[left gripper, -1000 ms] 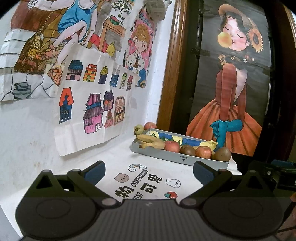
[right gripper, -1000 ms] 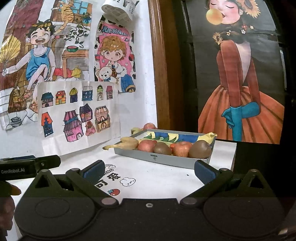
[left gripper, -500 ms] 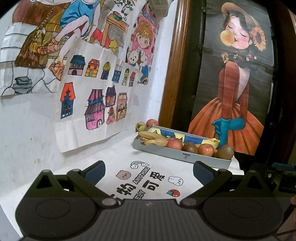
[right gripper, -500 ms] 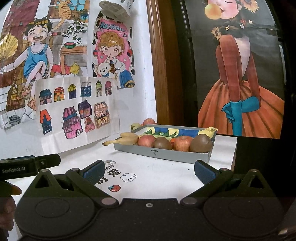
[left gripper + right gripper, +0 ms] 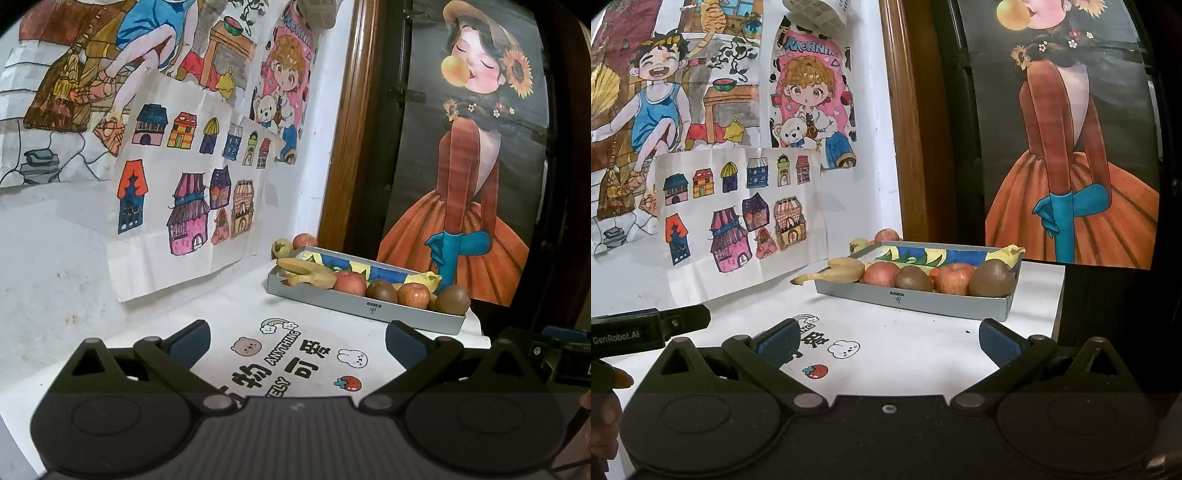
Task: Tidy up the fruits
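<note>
Right wrist view: the right gripper [image 5: 886, 339] is held with its jaws spread wide and empty, above the white sticker-printed surface [image 5: 905, 343] and well short of the shallow grey metal tray [image 5: 923, 301]. The left gripper [image 5: 297, 338] is likewise spread and empty.

Two red apples [image 5: 955, 277] and two brown kiwis [image 5: 991, 278] are lined along the tray's near wall. A pale yellow banana [image 5: 836, 273] overhangs the tray's left corner. One further red apple [image 5: 886, 235] and a small yellow-green fruit [image 5: 858, 245] lie behind the tray, against the white wall [image 5: 879, 166].

Risks are judged as follows:
- The fruits sit in contact, so a jaw pushed between them may roll a neighbour out of place.
- The banana is poorly supported and may be knocked off.
- The light tray stands close to the surface's right edge and may slide if pushed.
- The fruits behind the tray are reachable only across it, so contact with its contents is likely.
</note>
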